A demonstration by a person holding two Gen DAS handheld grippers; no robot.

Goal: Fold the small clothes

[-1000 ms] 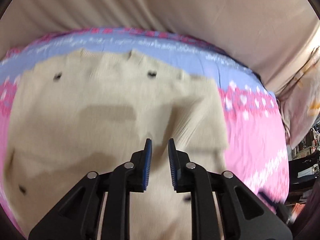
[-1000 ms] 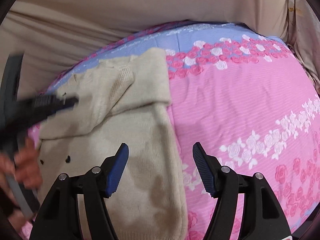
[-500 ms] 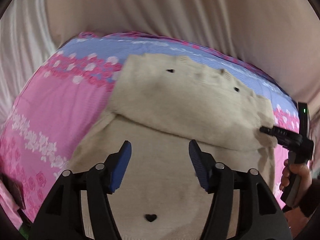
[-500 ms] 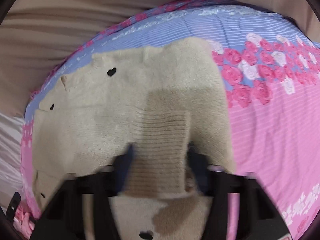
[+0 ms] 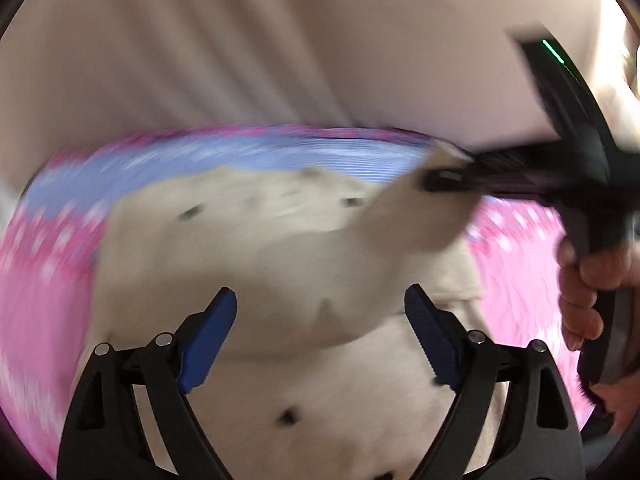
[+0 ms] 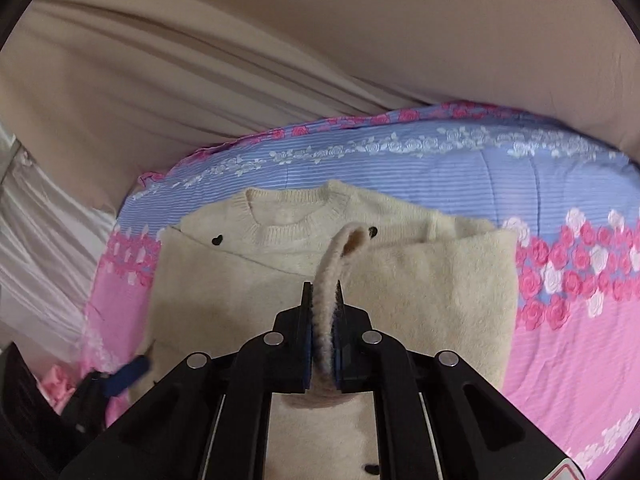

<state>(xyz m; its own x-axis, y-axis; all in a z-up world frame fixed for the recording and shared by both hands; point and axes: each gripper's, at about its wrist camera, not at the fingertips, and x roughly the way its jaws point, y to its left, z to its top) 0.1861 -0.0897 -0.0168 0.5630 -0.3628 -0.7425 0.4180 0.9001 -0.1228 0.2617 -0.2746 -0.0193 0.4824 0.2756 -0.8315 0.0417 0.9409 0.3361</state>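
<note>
Sweater [image 6: 432,280] cuff pinched in right gripper [image 6: 323,320].

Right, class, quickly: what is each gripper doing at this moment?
Left gripper: jaws opening, nothing between them, above the cream sweater.
Right gripper: shut on the sweater's cuff.

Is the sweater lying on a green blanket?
No, the cream sweater lies on a bedcover that is pink and blue with a rose pattern, as the right wrist view shows.
</note>
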